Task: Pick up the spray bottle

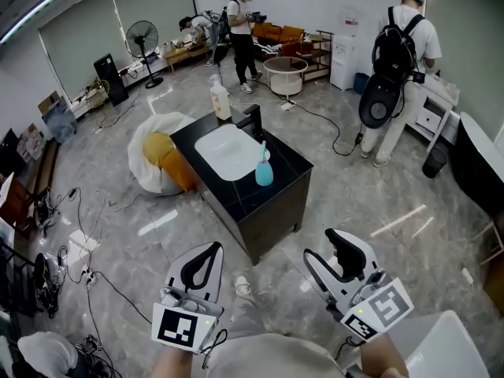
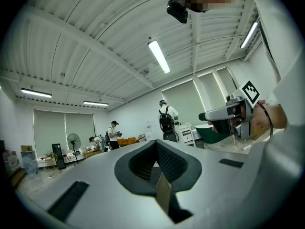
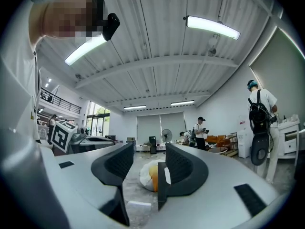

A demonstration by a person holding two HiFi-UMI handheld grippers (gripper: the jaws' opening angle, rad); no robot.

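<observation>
Noting the spray bottle well ahead, we find the left gripper clenched empty — the right gripper released.

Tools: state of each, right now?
Left tool: closed, empty.
Right tool: open, nothing between its jaws.

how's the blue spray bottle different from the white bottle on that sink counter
Colour: the blue spray bottle is teal, the white bottle cream. Size: the white bottle looks taller than the blue spray bottle. Place: the blue spray bottle stands beside the basin, the white bottle at the far corner of the counter. Both stand upright.
</observation>
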